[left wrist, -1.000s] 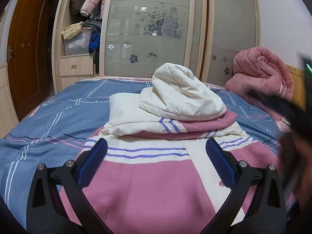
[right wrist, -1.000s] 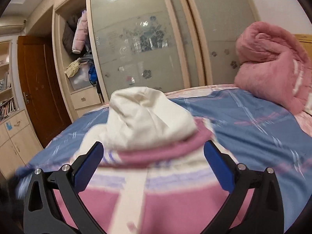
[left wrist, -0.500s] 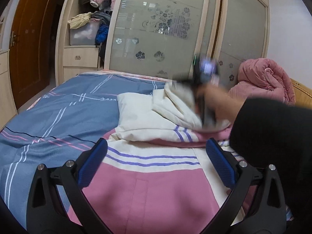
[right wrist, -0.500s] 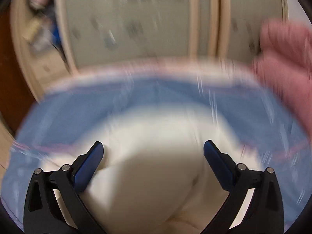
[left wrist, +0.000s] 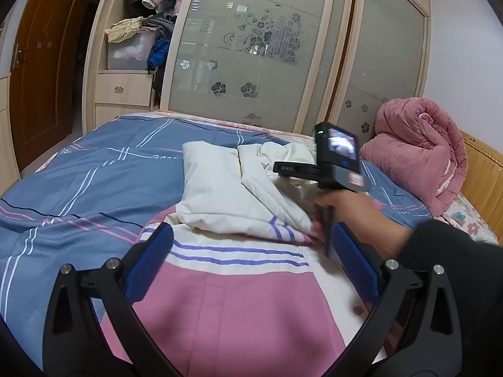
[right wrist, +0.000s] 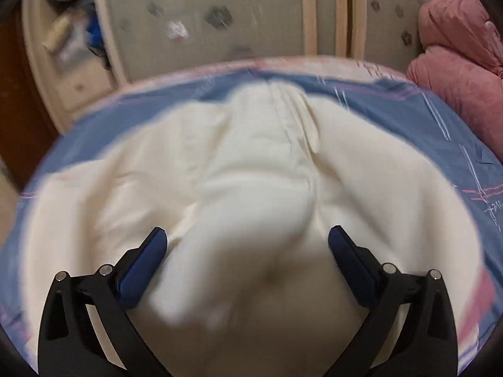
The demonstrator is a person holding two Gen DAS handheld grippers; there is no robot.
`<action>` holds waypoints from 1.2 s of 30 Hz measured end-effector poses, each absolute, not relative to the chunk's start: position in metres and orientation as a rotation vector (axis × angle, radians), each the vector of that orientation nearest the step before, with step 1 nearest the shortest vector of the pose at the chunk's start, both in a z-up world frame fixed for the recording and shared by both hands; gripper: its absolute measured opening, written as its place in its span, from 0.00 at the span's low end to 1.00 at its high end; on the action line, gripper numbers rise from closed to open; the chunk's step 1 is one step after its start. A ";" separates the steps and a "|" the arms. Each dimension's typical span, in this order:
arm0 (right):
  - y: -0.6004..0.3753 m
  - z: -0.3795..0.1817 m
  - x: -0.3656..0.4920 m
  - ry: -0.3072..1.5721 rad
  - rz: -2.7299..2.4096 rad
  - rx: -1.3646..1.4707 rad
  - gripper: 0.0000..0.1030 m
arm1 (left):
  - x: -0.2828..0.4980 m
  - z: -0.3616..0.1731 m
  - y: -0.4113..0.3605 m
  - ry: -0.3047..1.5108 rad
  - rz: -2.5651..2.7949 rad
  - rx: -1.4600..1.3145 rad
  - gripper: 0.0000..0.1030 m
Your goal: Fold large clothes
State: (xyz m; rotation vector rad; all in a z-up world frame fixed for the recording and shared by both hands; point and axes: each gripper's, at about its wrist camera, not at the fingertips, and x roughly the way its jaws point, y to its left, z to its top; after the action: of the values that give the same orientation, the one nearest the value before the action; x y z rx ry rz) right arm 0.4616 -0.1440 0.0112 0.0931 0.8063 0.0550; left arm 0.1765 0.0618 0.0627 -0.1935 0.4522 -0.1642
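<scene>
Both jaws stand released: left gripper (left wrist: 250,262) above the jacket (left wrist: 226,308), right gripper (right wrist: 246,262) straddling its cream hood (right wrist: 251,207); storage bin (left wrist: 130,51) holds clothes

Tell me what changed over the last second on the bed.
The right gripper swung in from the right side over the jacket and pushed down onto its cream hood, which went from a rounded mound to flattened and crumpled. Both grippers are open and grip nothing. The left gripper, pink quilt and blue bedspread stayed as they were.
</scene>
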 end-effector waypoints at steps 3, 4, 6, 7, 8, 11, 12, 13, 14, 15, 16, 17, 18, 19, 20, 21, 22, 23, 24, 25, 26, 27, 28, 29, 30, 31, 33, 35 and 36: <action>-0.140 -0.008 0.438 0.859 0.059 0.016 0.99 | 0.173 0.061 0.059 0.456 -0.171 -0.195 0.98; -0.142 -0.022 0.436 0.872 0.061 0.008 0.99 | 0.172 0.061 0.058 0.454 -0.168 -0.190 0.98; -0.147 -0.049 0.432 0.879 0.077 0.015 0.99 | 0.169 0.062 0.057 0.452 -0.169 -0.183 0.98; -0.148 -0.050 0.433 0.881 0.080 0.035 0.99 | 0.168 0.062 0.056 0.451 -0.173 -0.181 0.98; -0.147 -0.050 0.435 0.883 0.076 0.032 0.99 | 0.167 0.062 0.057 0.452 -0.175 -0.178 0.98; -0.146 -0.038 0.426 0.833 0.082 0.033 0.99 | 0.166 0.062 0.056 0.448 -0.167 -0.146 0.98; -0.147 -0.031 0.421 0.813 0.088 0.042 0.99 | 0.164 0.063 0.057 0.444 -0.161 -0.142 0.98; -0.150 -0.016 0.404 0.768 0.077 0.048 0.99 | 0.163 0.062 0.058 0.442 -0.160 -0.145 0.98; -0.153 -0.006 0.392 0.733 0.079 0.057 0.99 | 0.161 0.063 0.059 0.440 -0.158 -0.149 0.98; -0.156 0.005 0.373 0.691 0.100 0.073 0.99 | 0.159 0.063 0.060 0.440 -0.157 -0.151 0.98; -0.161 0.017 0.346 0.649 0.127 0.084 0.99 | 0.157 0.062 0.060 0.440 -0.161 -0.151 0.98; -0.164 0.024 0.324 0.627 0.142 0.083 0.99 | 0.154 0.063 0.060 0.442 -0.168 -0.148 0.98; -0.169 0.029 0.302 0.608 0.160 0.077 0.99 | 0.152 0.062 0.058 0.443 -0.173 -0.144 0.98; -0.175 0.035 0.272 0.583 0.184 0.067 0.99 | 0.149 0.062 0.058 0.442 -0.179 -0.136 0.98; -0.181 0.038 0.250 0.567 0.197 0.056 0.99 | 0.145 0.062 0.057 0.439 -0.181 -0.125 0.98; -0.184 0.039 0.226 0.553 0.199 0.042 0.99 | 0.140 0.062 0.055 0.436 -0.181 -0.108 0.98; -0.195 0.040 0.194 0.537 0.188 0.026 0.99 | 0.136 0.062 0.053 0.438 -0.181 -0.092 0.98; -0.205 0.041 0.175 0.526 0.176 0.027 0.99 | 0.132 0.062 0.051 0.440 -0.179 -0.081 0.98; -0.217 0.042 0.145 0.499 0.161 0.055 0.99 | 0.126 0.063 0.050 0.437 -0.176 -0.073 0.98; -0.225 0.042 0.127 0.493 0.149 0.077 0.99 | 0.120 0.064 0.049 0.433 -0.174 -0.065 0.98; -0.235 0.044 0.107 0.497 0.128 0.101 0.99 | 0.115 0.065 0.049 0.430 -0.173 -0.058 0.98; -0.239 0.044 0.093 0.491 0.121 0.112 0.99 | 0.106 0.065 0.049 0.420 -0.169 -0.043 0.98; -0.246 0.044 0.075 0.470 0.108 0.113 0.99 | 0.098 0.064 0.050 0.411 -0.163 -0.029 0.98; -0.250 0.044 0.061 0.451 0.081 0.090 0.99 | 0.090 0.062 0.050 0.404 -0.154 -0.015 0.98; -0.251 0.043 0.051 0.441 0.061 0.059 0.99 | 0.078 0.058 0.052 0.401 -0.143 -0.006 0.98; -0.253 0.042 0.044 0.436 0.061 0.045 0.99 | 0.068 0.053 0.054 0.404 -0.146 -0.008 0.98; -0.257 0.039 0.034 0.437 0.063 0.045 0.99 | 0.052 0.043 0.055 0.428 -0.161 -0.016 0.98; -0.261 0.036 0.030 0.441 0.069 0.045 0.99 | 0.042 0.036 0.056 0.443 -0.163 -0.008 0.98; -0.262 0.035 0.031 0.449 0.077 0.042 0.99 | 0.035 0.031 0.055 0.453 -0.158 0.004 0.98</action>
State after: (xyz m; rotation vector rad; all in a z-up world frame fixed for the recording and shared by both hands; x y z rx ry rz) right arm 0.0313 -0.2618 0.0353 0.0424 0.4487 0.0765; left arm 0.0355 0.0547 0.0309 0.0035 0.4530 -0.1575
